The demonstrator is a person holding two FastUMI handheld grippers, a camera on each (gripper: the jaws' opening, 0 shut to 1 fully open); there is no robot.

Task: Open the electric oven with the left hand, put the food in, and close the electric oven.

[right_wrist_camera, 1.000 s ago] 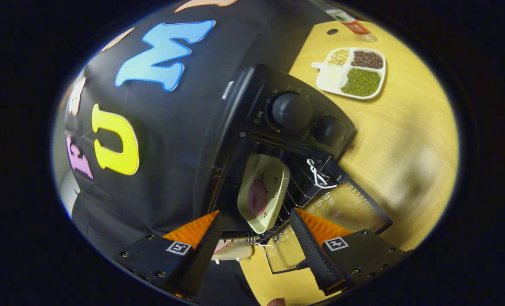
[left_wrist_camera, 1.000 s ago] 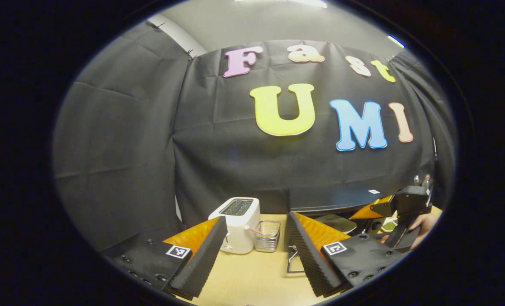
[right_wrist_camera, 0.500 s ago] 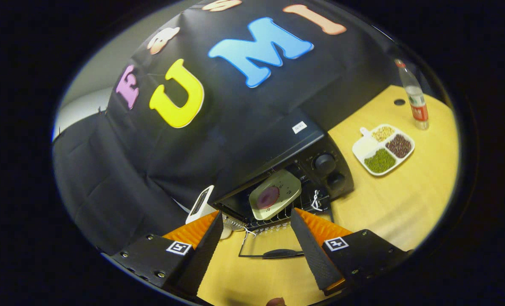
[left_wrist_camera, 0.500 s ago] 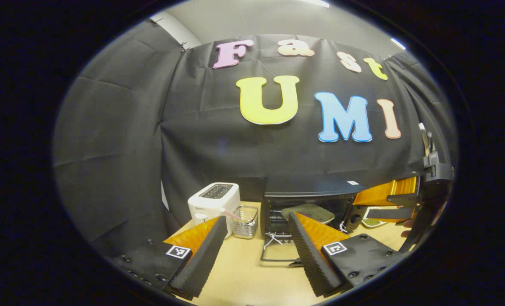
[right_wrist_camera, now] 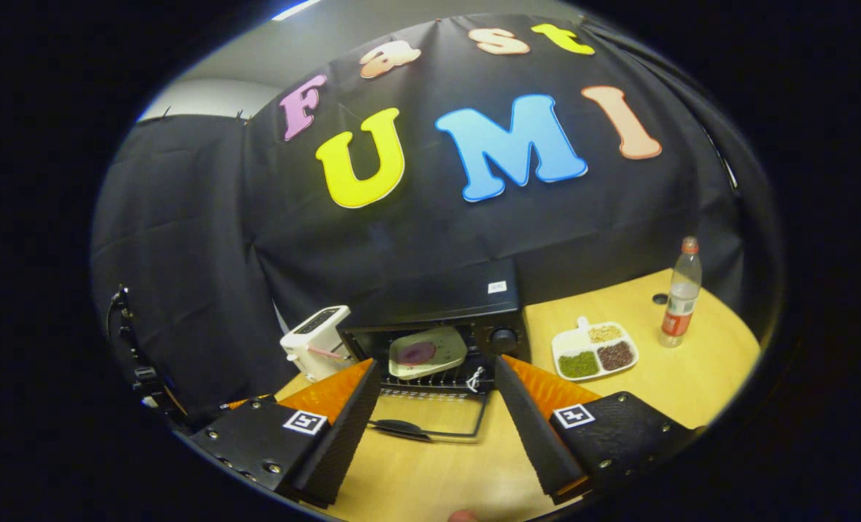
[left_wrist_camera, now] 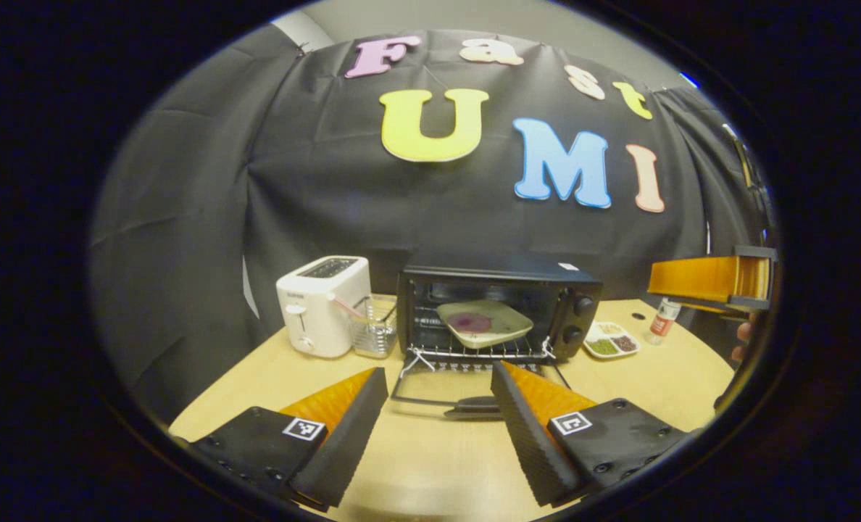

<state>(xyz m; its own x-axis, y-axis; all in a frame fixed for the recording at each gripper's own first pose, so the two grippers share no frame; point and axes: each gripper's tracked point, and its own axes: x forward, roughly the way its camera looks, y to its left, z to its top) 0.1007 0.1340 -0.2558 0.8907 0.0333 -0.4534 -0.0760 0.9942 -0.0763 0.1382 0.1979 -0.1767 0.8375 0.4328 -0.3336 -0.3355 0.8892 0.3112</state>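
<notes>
Oven (left_wrist_camera: 499,308) sits at the back of the wooden table (left_wrist_camera: 430,464), middle of the scene, door (left_wrist_camera: 474,395) dropped flat toward the front, handle at its near edge. Left to right in the left gripper view: white toaster (left_wrist_camera: 322,304) at the far left, a small clear basket (left_wrist_camera: 374,326) just beside it, then the oven, then a divided dish of beans and grains (left_wrist_camera: 610,341) and a bottle (left_wrist_camera: 664,319). Food: a plate with a dark reddish round piece (left_wrist_camera: 485,322) rests on the wire rack inside the cavity, tilted a little. Left gripper (left_wrist_camera: 438,420) has its fingers spread wide with nothing between them, held low over the table, just short of the door handle. Right gripper (right_wrist_camera: 434,417) likewise spread and empty, well back from the oven; in the left gripper view its orange finger (left_wrist_camera: 702,279) shows at the far right, raised above table height. Judgement: opening and loading look done, leaving only the closing step. Next move calls for the left gripper to get under or onto the handle and swing the door up to the oven face. Risk: the plate sits near the rack front and may foul the door; cannot tell the clearance.
</notes>
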